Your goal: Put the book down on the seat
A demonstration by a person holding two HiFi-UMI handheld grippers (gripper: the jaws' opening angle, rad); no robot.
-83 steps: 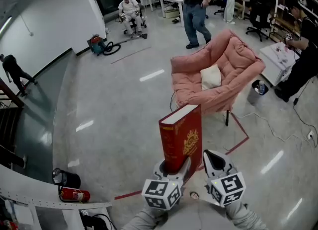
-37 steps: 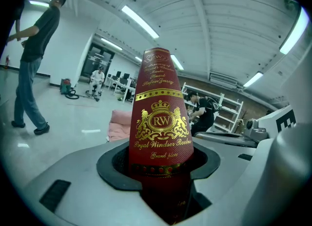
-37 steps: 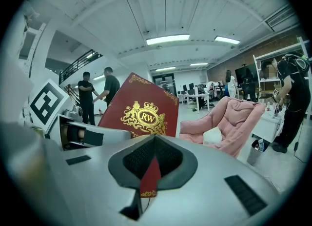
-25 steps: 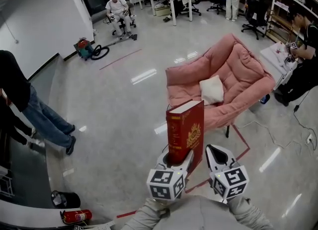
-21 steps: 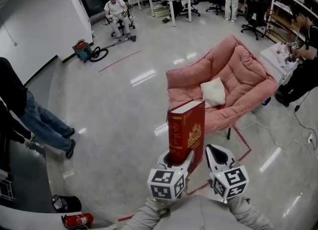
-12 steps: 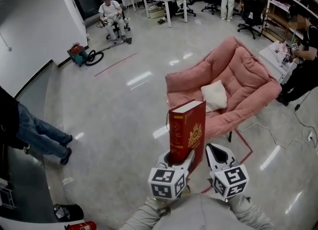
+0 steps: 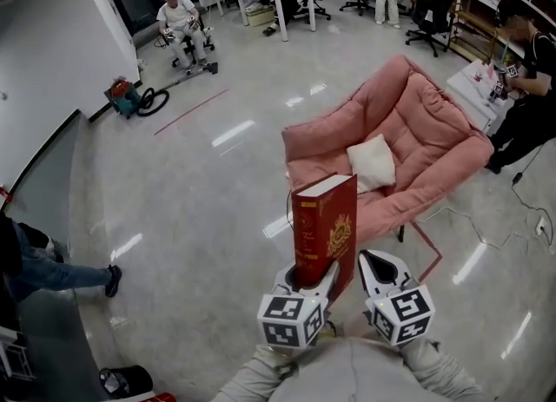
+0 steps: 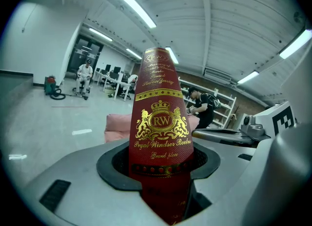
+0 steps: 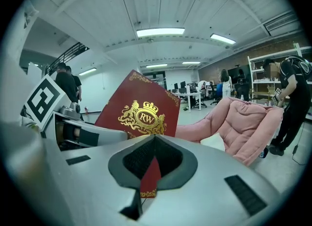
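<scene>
A thick red book (image 7: pixel 324 231) with gold crest stands upright in my left gripper (image 7: pixel 311 283), whose jaws are shut on its lower end. In the left gripper view the book's spine (image 8: pixel 160 122) rises straight out between the jaws. My right gripper (image 7: pixel 375 263) hovers just right of the book, shut with nothing in it; in its view the book's cover (image 9: pixel 139 113) shows behind the closed tips. The seat is a pink padded chair (image 7: pixel 408 144) ahead and to the right, with a white cushion (image 7: pixel 371 162) lying in it.
A red tape line (image 7: pixel 426 248) runs on the glossy floor by the chair's front leg. A person (image 7: pixel 526 88) stands at a white table (image 7: pixel 473 92) right of the chair. A seated person (image 7: pixel 178 23) and a vacuum (image 7: pixel 126 96) are far left; someone's leg (image 7: pixel 52 274) is at the left edge.
The book and both grippers keep the same pose. The person in jeans at the left has walked off toward the left edge, and the view has shifted slightly.
</scene>
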